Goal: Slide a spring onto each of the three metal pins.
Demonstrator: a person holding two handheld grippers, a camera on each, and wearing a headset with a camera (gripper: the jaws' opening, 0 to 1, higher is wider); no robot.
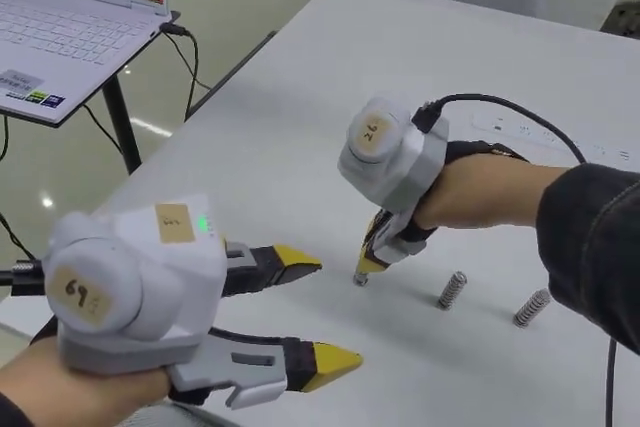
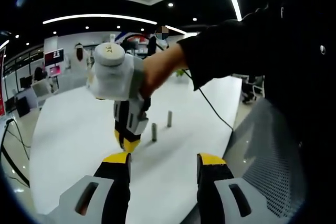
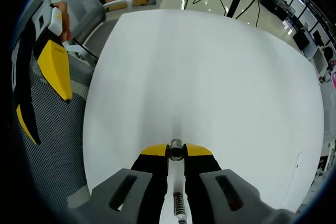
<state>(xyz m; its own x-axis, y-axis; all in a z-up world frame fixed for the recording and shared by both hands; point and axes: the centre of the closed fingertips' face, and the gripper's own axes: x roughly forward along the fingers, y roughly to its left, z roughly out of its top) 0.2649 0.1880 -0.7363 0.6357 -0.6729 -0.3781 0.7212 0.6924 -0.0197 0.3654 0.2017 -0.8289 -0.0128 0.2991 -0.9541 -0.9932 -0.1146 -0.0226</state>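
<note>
White table [image 1: 300, 117]: at left, the left hand-held gripper [image 1: 320, 309] hovers, jaws spread and empty. Mid-table, the right hand-held gripper [image 1: 366, 267] points down, pinching a metal pin [image 3: 176, 149] whose end meets the table. Just right lie a spring [image 1: 452, 290] and a second spring [image 1: 531, 307].

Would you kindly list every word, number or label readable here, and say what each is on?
"69": rear tag of the left tool.
"26": cap tag of the right tool.
Unreadable, too faint or small: top tag of the left tool; laptop stickers and screen.
</note>
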